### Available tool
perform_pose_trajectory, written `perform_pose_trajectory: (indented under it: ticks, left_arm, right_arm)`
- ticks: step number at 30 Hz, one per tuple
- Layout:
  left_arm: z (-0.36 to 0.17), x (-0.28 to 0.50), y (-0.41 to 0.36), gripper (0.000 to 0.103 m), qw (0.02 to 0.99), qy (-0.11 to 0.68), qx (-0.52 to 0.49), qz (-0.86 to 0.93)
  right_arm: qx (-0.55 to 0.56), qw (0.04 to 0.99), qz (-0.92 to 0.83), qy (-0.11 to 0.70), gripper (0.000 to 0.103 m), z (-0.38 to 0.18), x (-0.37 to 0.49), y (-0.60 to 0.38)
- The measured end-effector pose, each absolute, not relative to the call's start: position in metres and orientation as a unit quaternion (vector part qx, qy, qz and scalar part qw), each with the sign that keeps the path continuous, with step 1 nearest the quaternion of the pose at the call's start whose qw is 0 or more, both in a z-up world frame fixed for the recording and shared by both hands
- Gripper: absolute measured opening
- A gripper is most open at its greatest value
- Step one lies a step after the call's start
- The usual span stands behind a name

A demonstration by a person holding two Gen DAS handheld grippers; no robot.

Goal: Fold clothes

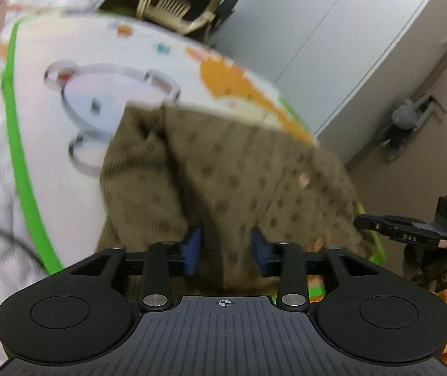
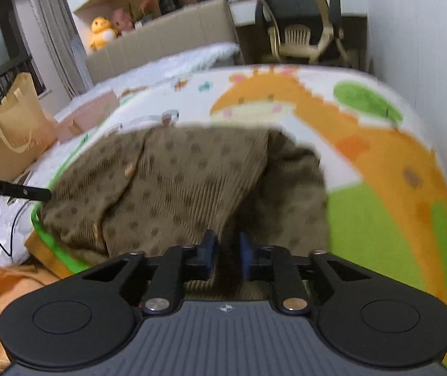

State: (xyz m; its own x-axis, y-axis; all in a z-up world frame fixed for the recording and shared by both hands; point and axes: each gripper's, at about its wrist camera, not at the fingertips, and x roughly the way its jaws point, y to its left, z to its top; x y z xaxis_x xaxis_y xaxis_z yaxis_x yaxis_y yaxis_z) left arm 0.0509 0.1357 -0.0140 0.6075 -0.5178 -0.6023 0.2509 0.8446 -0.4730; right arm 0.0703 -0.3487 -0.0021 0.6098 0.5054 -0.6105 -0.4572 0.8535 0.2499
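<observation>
A: Where is the garment?

B: The olive-brown ribbed knit garment with darker dots (image 1: 229, 169) lies bunched on the white play mat with a green border and cartoon animals (image 1: 67, 47), which is spread over the bed. Seen from the right wrist, the same garment (image 2: 173, 181) sits at the near edge of the mat (image 2: 380, 219), below the orange giraffe print.

A: And the left hand-held gripper?

B: The left hand-held gripper (image 1: 226, 252) has its blue pads apart, with a fold of the knit running between them. The picture is blurred, so I cannot tell whether the pads press the cloth.

A: The right one?

B: The right hand-held gripper (image 2: 227, 252) has its pads closer together, a narrow gap between them, with cloth in the gap; whether it is clamped I cannot tell either.

A: Any writing?

B: In the left wrist view the right hand-held gripper shows at the right edge and carries white letters that look like "DAS". A small red label beside them is too small to read.

A: What else is around?

B: A tan paper bag with handles (image 2: 20, 125) stands far left on the bed, a yellow plush duck (image 2: 101, 31) sits on the headboard, and a beige plastic chair (image 2: 298, 39) stands beyond the bed.
</observation>
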Motion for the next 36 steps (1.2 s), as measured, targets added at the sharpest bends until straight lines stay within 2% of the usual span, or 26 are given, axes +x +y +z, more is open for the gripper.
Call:
perform_pose_trajectory:
  ticks: [1, 2, 4, 7, 10, 14, 19, 25, 27, 30, 31, 33, 36]
  left_arm:
    - [-0.008, 0.053, 0.138, 0.067, 0.883, 0.375, -0.171, -0.223]
    - [-0.003, 0.058, 0.141, 0.073, 0.886, 0.366, -0.171, -0.228]
    - [0.001, 0.073, 0.146, 0.078, 0.886, 0.358, -0.185, -0.231]
    - [-0.009, 0.107, 0.156, 0.082, 0.87, 0.367, -0.241, -0.224]
    - [-0.026, 0.142, 0.155, 0.087, 0.849, 0.389, -0.279, -0.225]
    - [-0.051, 0.18, 0.144, 0.089, 0.823, 0.426, -0.294, -0.235]
    - [-0.06, 0.22, 0.134, 0.089, 0.822, 0.425, -0.292, -0.24]
    - [-0.028, 0.283, 0.141, 0.086, 0.867, 0.336, -0.291, -0.226]
    - [-0.018, 0.3, 0.14, 0.086, 0.883, 0.318, -0.27, -0.213]
    - [-0.013, 0.31, 0.132, 0.089, 0.907, 0.332, -0.196, -0.167]
    - [-0.013, 0.307, 0.131, 0.09, 0.912, 0.334, -0.179, -0.156]
    - [-0.008, 0.296, 0.13, 0.094, 0.922, 0.323, -0.15, -0.151]
    - [0.008, 0.282, 0.122, 0.094, 0.932, 0.277, -0.142, -0.184]
  right_arm:
    - [0.035, 0.901, 0.268, 0.339, 0.05, 0.004, 0.072, -0.349]
    - [0.038, 0.905, 0.269, 0.328, 0.066, 0.01, 0.075, -0.35]
    - [0.062, 0.903, 0.277, 0.323, 0.069, 0.014, 0.09, -0.349]
    - [0.11, 0.894, 0.284, 0.329, 0.082, 0.015, 0.119, -0.348]
    - [0.171, 0.869, 0.282, 0.37, 0.082, 0.0, 0.162, -0.343]
    - [0.214, 0.832, 0.291, 0.42, 0.085, -0.025, 0.214, -0.325]
    - [0.182, 0.85, 0.305, 0.388, 0.085, -0.028, 0.257, -0.297]
    - [0.2, 0.873, 0.299, 0.33, 0.085, -0.011, 0.318, -0.283]
    - [0.175, 0.887, 0.29, 0.315, 0.085, -0.005, 0.335, -0.275]
    - [0.096, 0.915, 0.244, 0.306, 0.085, -0.004, 0.344, -0.261]
    - [0.067, 0.924, 0.226, 0.303, 0.088, -0.004, 0.342, -0.258]
    - [0.022, 0.938, 0.211, 0.274, 0.102, 0.002, 0.328, -0.255]
    - [-0.028, 0.95, 0.199, 0.241, 0.103, 0.011, 0.309, -0.248]
